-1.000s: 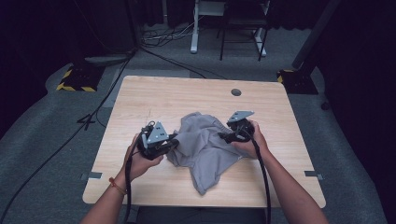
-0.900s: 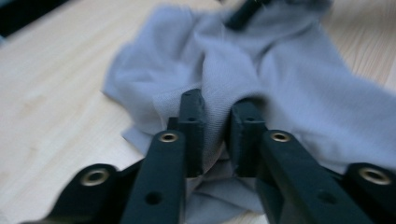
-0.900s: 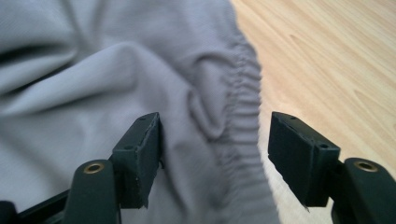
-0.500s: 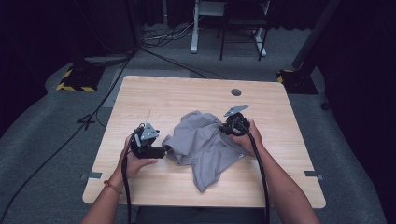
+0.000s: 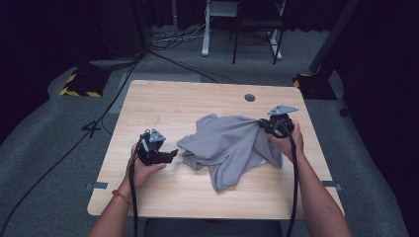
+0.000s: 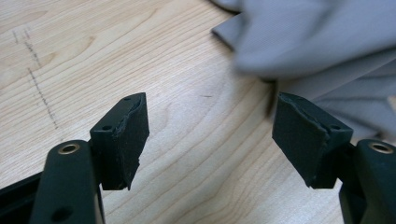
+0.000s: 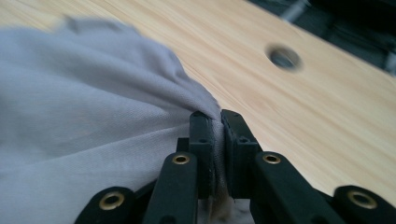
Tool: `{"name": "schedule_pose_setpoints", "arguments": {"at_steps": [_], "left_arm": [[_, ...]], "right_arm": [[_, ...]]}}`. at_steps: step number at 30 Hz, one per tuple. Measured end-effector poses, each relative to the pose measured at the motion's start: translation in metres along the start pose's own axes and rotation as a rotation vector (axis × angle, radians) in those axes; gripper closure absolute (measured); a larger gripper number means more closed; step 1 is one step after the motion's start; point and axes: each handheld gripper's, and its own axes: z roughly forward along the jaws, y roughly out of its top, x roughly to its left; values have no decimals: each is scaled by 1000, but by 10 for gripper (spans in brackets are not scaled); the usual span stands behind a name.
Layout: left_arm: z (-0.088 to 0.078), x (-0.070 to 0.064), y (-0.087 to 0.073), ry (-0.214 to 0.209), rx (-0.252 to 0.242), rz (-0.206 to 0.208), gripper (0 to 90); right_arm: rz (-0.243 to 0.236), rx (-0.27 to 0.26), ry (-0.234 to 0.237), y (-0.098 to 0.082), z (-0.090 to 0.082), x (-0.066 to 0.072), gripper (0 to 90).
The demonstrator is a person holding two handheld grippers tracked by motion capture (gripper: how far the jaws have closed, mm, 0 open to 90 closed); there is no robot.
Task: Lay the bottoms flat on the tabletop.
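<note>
A crumpled grey garment lies in the middle of the wooden table. My right gripper is shut on the garment's right edge and holds it lifted slightly; in the right gripper view the cloth is pinched between the jaws of the gripper. My left gripper is open, just left of the garment's left edge and apart from it. In the left gripper view its gripper spans bare wood, with the grey cloth ahead and to the right.
A round cable hole sits near the table's far edge, and it is blurred in the right gripper view as the hole. Cables trail over the grey floor on the left. A white desk frame stands behind the table.
My left gripper has let go of the garment's left side, opened and drawn back to the left. My right gripper has pulled its held edge up and to the right.
</note>
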Motion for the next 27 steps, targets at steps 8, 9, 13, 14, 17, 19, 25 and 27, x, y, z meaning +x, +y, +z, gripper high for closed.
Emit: {"name": "schedule_pose_setpoints", "arguments": {"at_steps": [8,9,13,14,17,19,25,27], "left_arm": [[7,-8,2,-66,-2,37,261],[11,-12,4,-86,1,42,255],[26,-32,12,-175,20,109,256],[29,-40,14,-195,22,134,256],[41,-61,16,-185,48,205,249],[48,-67,17,-165,55,199,234],[58,-63,18,-136,30,111,197],[60,-60,19,-147,37,95,203]], "right_arm": [[140,140,-103,-47,10,-44,568],[149,134,-110,-47,9,-45,516],[79,11,-18,-23,-5,-17,412],[79,11,-18,-23,-5,-17,412],[-22,-18,144,-5,-1,23,371],[-115,-3,216,3,3,50,343],[-304,58,374,16,28,122,336],[-316,80,373,16,33,126,342]]}}
